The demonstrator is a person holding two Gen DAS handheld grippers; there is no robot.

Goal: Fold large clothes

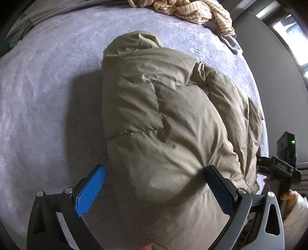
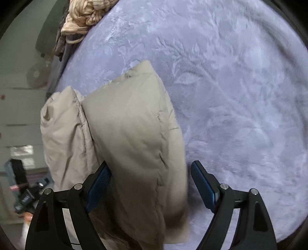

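Observation:
A khaki puffer jacket lies bunched lengthwise on a lavender bed cover, hood end far from me. My left gripper stands open over its near end. One blue pad is beside the jacket's left edge and the other finger rests on the cloth. In the right wrist view a folded part of the jacket lies between the wide-apart fingers of my right gripper, which is open. Its left pad is against the cloth, while its right pad stands just off it.
A beige striped cloth is heaped at the far edge of the bed, with a grey garment beside it. The bed's right edge runs close to the jacket. Beyond it are a hand on a black device and a window.

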